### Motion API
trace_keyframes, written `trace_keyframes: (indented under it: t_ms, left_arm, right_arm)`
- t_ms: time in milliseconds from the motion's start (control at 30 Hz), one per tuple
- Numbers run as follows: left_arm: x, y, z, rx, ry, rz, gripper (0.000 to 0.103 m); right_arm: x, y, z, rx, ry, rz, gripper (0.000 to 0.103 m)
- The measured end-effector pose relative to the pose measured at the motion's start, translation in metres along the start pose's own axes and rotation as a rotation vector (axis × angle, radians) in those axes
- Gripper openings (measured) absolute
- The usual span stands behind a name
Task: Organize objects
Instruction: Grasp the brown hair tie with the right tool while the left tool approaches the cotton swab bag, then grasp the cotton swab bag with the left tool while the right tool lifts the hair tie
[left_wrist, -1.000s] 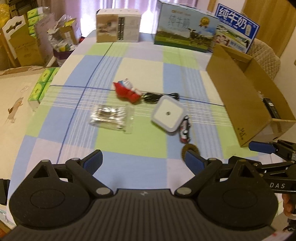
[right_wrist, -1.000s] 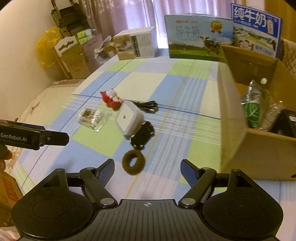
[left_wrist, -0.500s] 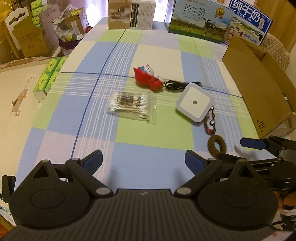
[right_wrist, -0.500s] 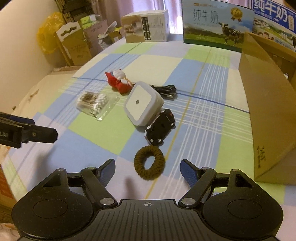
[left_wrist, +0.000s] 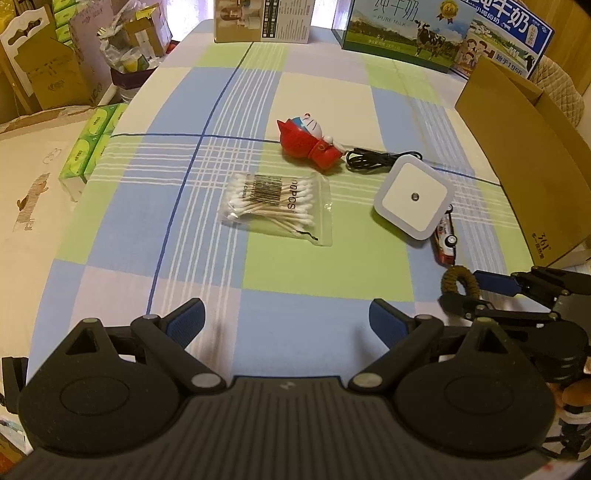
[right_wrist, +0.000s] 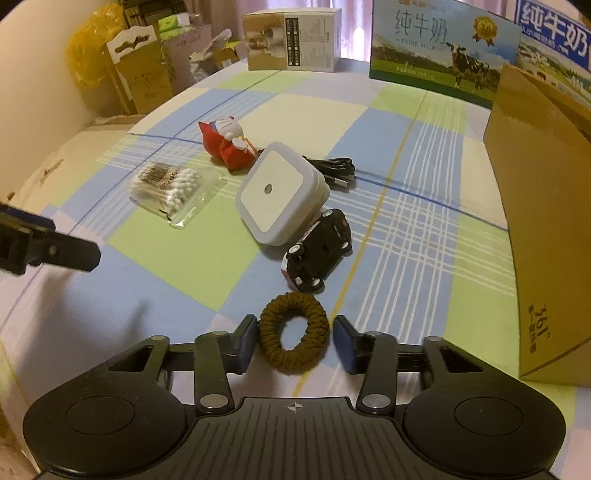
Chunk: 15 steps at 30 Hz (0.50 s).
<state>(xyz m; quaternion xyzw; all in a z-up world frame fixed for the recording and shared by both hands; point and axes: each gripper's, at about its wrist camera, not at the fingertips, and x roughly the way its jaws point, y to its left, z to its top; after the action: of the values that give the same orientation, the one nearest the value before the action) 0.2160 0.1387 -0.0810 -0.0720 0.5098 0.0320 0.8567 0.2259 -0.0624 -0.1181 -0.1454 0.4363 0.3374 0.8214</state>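
Checked blue, green and cream tablecloth (left_wrist: 310, 88) ahead under warm dim light, milk cartons (right_wrist: 439, 48) at the far edge, stacked cardboard boxes (left_wrist: 44, 74) far left, pale wall (right_wrist: 33, 74) left

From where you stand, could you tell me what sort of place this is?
Probably a lived-in home room: a checked cloth covers the table, milk cartons stand at its far end, and tissue packs and cardboard boxes are stacked alongside.
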Motion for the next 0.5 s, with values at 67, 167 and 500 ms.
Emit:
trace_keyframes:
  t_ms: [67,167,500]
  left_arm:
    - [0.005,0.002,0.003,0.006,0.003,-0.002,0.094]
    - [0.013,0.003,0.008,0.015,0.003,-0.006,0.094]
    - [0.046,0.002,0.038,0.082,-0.017,-0.007,0.094]
  right_arm:
    - [0.000,-0.001,0.000,-0.014,0.004,0.000,0.027]
    - [-0.002,-0.005,-0.002,-0.012,0.010,-0.003,0.020]
    - [-0.009,-0.034,-0.003,0.090,0.023,-0.085,0.018]
